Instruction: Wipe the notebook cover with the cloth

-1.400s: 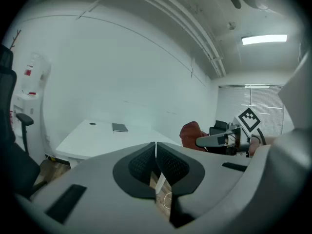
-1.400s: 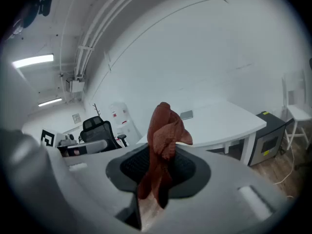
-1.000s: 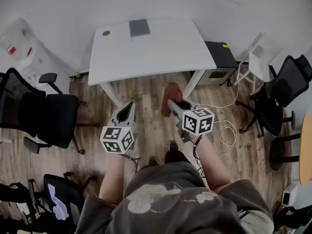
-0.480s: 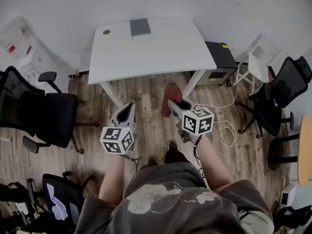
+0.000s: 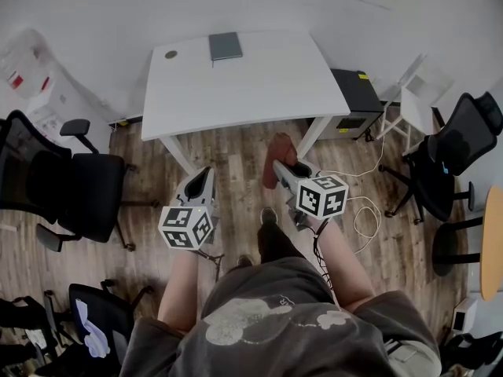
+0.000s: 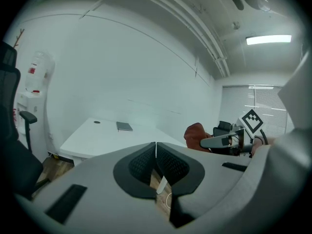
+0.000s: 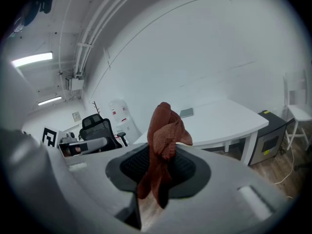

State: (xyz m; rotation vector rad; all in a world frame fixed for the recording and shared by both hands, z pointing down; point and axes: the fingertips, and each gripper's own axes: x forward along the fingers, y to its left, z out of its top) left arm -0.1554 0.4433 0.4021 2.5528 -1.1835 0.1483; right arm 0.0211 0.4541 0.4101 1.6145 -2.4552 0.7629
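Head view steeply down; gripper views level; all share distant table (image 5: 236,85).

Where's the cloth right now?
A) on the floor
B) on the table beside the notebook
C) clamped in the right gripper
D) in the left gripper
C: the right gripper view shows the reddish-brown cloth pinched in the right gripper. The left gripper is shut on nothing, and the notebook lies alone at the far edge of the table.
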